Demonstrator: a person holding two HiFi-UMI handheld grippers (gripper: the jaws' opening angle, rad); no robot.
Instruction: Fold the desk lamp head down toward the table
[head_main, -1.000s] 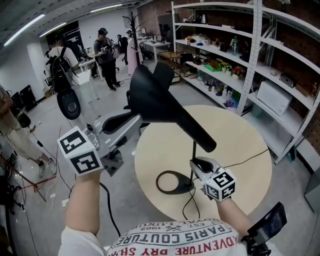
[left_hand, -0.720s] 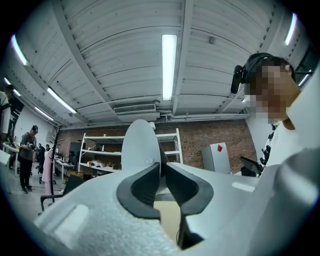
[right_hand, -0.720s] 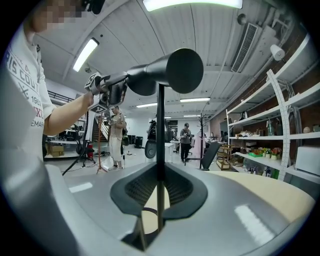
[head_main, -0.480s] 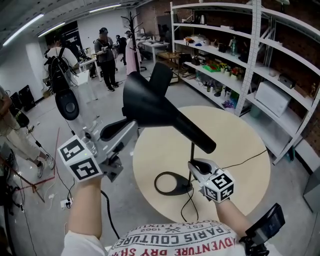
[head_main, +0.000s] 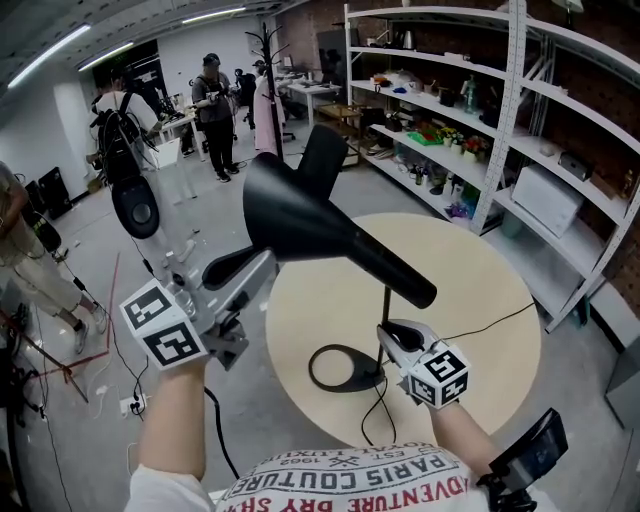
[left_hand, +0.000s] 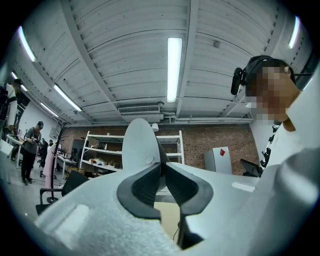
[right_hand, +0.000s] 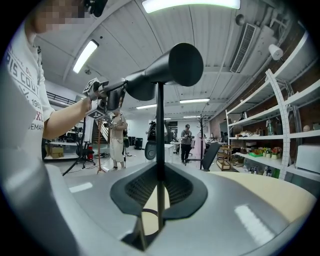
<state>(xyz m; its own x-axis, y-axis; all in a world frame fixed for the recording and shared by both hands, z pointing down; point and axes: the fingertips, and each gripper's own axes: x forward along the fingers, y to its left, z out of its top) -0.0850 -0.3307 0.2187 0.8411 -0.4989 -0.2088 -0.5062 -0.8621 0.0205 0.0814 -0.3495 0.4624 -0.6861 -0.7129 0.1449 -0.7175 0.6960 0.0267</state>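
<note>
Mid-fold: left gripper (head_main: 258, 265) clamped on lamp head (head_main: 300, 215) rim, right gripper (head_main: 392, 335) clamped on stem (head_main: 387, 305) above base (head_main: 345, 367); next, swing head down.

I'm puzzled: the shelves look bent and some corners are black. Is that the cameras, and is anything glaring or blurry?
Head view: the wide lens bows the shelving; the light is even and the lamp head is sharp. Left gripper view: a round picture with black corners, where the ceiling light glares white. Right gripper view: the same round frame, with the lamp pole crisp.
</note>
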